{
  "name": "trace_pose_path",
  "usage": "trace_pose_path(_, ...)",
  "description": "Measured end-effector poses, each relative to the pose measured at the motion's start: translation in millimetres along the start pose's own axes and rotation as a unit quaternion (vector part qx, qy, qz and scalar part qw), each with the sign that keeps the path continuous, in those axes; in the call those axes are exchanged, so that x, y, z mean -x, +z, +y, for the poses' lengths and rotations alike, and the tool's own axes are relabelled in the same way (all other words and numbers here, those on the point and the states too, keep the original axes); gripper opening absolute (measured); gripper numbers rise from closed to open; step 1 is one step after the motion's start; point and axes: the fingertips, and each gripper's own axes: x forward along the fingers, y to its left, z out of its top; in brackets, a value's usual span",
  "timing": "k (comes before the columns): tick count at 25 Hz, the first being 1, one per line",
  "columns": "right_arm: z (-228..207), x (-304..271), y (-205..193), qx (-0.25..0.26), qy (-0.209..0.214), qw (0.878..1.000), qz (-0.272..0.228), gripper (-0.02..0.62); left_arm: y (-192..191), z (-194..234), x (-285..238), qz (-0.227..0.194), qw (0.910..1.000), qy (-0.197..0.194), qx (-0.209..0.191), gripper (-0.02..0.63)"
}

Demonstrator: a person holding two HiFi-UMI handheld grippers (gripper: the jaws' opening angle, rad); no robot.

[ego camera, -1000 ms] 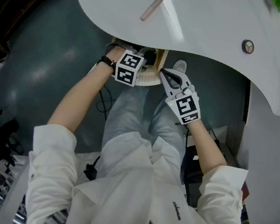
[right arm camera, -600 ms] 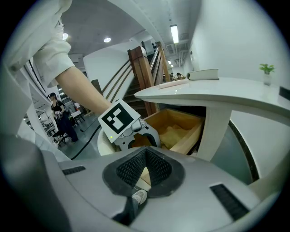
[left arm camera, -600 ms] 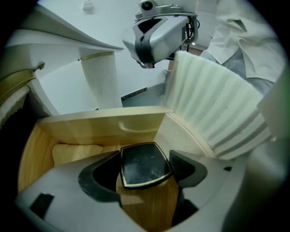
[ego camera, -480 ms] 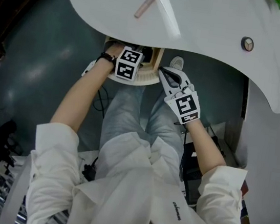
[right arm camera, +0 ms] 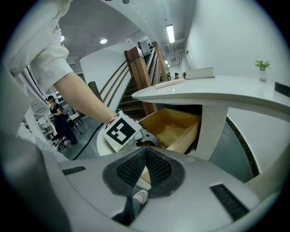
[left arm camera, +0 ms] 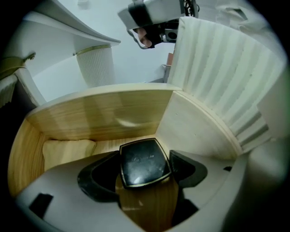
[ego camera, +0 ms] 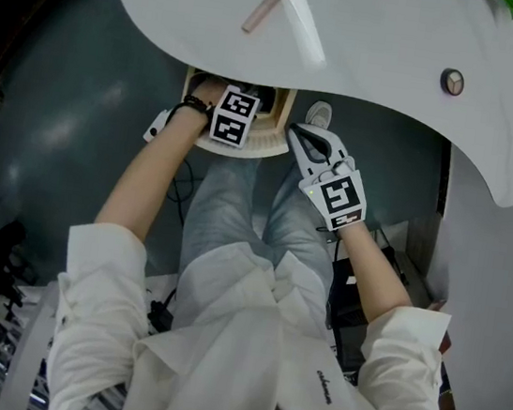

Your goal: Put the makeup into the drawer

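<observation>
From the head: white table point(ego camera: 401, 49) up top, a pink tube point(ego camera: 271, 2) lying on it. Under its edge, a wooden drawer point(ego camera: 285, 123) pulled open. Left gripper point(ego camera: 238, 112) reaching down into that drawer, tips hidden behind its own marker cube. Right gripper point(ego camera: 299, 139) just beside the drawer's right corner, outside it, above a white shoe point(ego camera: 319, 115).

From the left gripper: jaws clamped on a black square compact point(left arm camera: 144, 162) with a thin gold rim, one dark pad against each side. Compact held low inside the drawer, over the pale wood floor; touching that floor or not, impossible to tell. Wooden walls behind and to the right, a ribbed white panel point(left arm camera: 226, 77) rising beyond the right wall.

From the right gripper: jaws closed together, nothing between them. Ahead, the left gripper at the open drawer. Above, the table, carrying the pink tube, a book point(right arm camera: 199, 72) and a small plant point(right arm camera: 263, 65).
</observation>
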Motion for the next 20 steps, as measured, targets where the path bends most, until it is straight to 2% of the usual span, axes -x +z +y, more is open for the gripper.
trace_pose_path(7,6.8,2.1,12.3,-0.012,0.002,1.000,-0.011,0.017,7.1,-2.9,19.8,-0.020,0.9997,0.011,-0.007,0.354)
trace_pose_path(9,7.7,6.4,19.8,-0.010,0.003,1.000,-0.017,0.017,16.0,-0.4,33.0,-0.035,0.9990,0.028,-0.006,0.354)
trace_pose_path(12,9.2,17.7,45.2,-0.007,0.001,0.999,-0.047,0.017,35.5,6.2,68.8,-0.079,0.9939,0.077,0.003,0.354)
trace_pose_path(16,5.9,44.9,95.4,-0.026,-0.032,0.994,-0.105,0.017,73.2,1.1,143.5,-0.165,0.9750,0.146,0.023,0.343)
trace_pose_path(17,1.1,52.2,106.0,-0.031,-0.042,0.992,-0.118,0.017,83.2,0.9,161.3,-0.186,0.9686,0.162,0.034,0.310)
trace_pose_path(20,-12.8,70.7,132.2,-0.037,-0.063,0.987,-0.145,0.017,105.3,3.2,208.7,-0.238,0.9474,0.203,0.070,0.302)
